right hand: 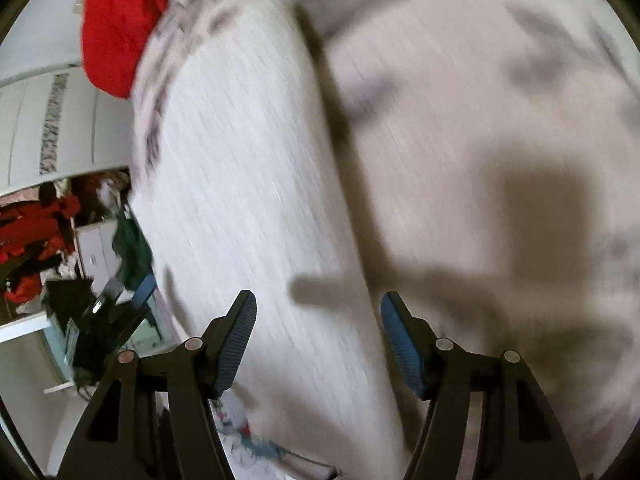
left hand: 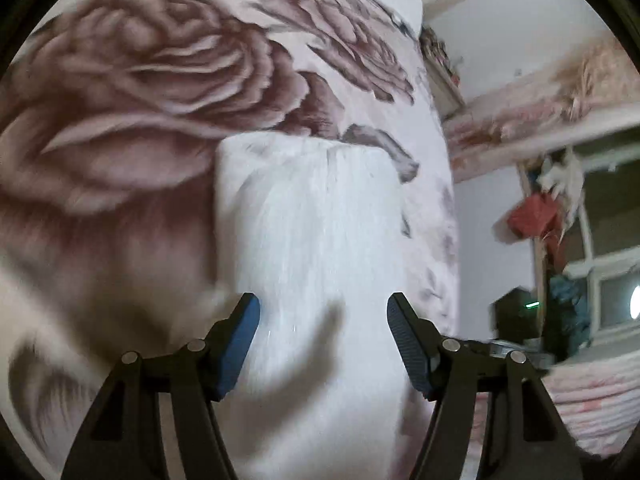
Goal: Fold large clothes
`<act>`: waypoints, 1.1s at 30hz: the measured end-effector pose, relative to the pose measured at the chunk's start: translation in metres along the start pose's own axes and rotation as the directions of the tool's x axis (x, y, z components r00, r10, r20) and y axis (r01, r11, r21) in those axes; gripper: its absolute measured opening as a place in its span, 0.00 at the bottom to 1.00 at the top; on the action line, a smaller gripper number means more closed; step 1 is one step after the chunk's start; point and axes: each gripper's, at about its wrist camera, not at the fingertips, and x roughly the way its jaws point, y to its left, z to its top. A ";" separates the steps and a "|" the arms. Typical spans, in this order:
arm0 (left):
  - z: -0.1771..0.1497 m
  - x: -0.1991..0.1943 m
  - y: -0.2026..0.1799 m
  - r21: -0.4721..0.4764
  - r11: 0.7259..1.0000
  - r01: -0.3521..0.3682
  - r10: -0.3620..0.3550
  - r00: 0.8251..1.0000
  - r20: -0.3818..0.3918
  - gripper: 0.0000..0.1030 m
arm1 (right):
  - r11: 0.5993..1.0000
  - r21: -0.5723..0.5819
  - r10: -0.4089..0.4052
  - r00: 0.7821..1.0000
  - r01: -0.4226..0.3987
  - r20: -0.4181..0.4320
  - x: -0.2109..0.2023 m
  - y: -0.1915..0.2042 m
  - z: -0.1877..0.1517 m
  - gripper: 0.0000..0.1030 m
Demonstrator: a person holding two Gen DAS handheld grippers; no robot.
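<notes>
Left wrist view — folded white garment (left hand: 316,240) on rose-print bedspread (left hand: 132,92).

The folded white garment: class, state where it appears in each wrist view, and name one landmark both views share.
Left wrist view: the folded white garment fills the centre, running from mid-frame down between the open left gripper.
Right wrist view: it runs diagonally left of centre, down towards the open right gripper.
Shared landmark: the rose-print bedspread beneath it.
</notes>
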 end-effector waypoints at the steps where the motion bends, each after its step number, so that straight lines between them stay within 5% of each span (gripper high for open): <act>1: 0.007 0.014 0.002 0.020 0.998 -0.052 0.052 0.999 -0.008 0.55 | 1.000 -0.011 -0.004 1.000 0.004 0.018 0.002 0.003 0.010 0.65; 3: 0.002 0.021 0.007 0.078 0.992 -0.104 0.103 0.995 0.010 0.17 | 0.999 -0.015 -0.028 0.998 0.029 0.047 0.004 0.005 0.032 0.65; 8: 0.018 -0.015 0.028 0.004 0.999 -0.037 0.036 0.994 0.099 0.12 | 0.999 0.028 0.023 0.999 -0.024 0.046 0.016 -0.002 0.024 0.65; 14: 0.026 0.005 0.096 -0.167 0.985 -0.050 0.053 0.999 0.009 0.11 | 0.993 0.115 0.007 1.000 -0.009 0.014 0.031 -0.038 -0.012 0.65; 18: -0.002 -0.037 0.085 -0.154 0.987 -0.047 0.051 0.999 0.019 0.14 | 0.994 0.113 -0.001 0.999 -0.003 0.036 0.009 -0.030 -0.044 0.65; 21: -0.035 -0.065 0.071 -0.109 0.981 -0.161 0.168 0.984 0.056 0.23 | 0.998 0.065 -0.025 0.999 0.023 0.034 -0.009 -0.005 -0.063 0.65; 24: -0.070 -0.071 0.068 -0.058 0.936 -0.348 0.352 0.934 0.058 0.63 | 0.995 -0.080 -0.062 0.998 0.060 -0.023 0.000 0.043 -0.050 0.46; 26: -0.093 -0.066 0.077 -0.051 0.898 -0.437 0.440 0.895 0.068 0.67 | 0.972 -0.203 -0.134 0.989 0.119 -0.059 0.031 0.087 -0.033 0.41; 29: -0.120 -0.046 0.104 -0.061 0.853 -0.519 0.519 0.855 -0.004 0.80 | 0.905 -0.371 -0.275 0.951 0.207 -0.143 0.102 0.142 -0.010 0.38; 30: -0.129 -0.038 0.113 -0.063 0.842 -0.536 0.535 0.844 -0.028 0.81 | 0.871 -0.418 -0.351 0.923 0.259 -0.160 0.129 0.153 -0.004 0.38; 32: -0.142 -0.026 0.126 -0.080 0.843 -0.532 0.528 0.847 -0.060 0.81 | 0.748 -0.539 -0.545 0.822 0.388 -0.164 0.187 0.157 -0.001 0.38; 33: -0.148 -0.021 0.131 -0.084 0.843 -0.532 0.528 0.847 -0.063 0.84 | 0.738 -0.532 -0.574 0.801 0.414 -0.173 0.202 0.153 0.002 0.38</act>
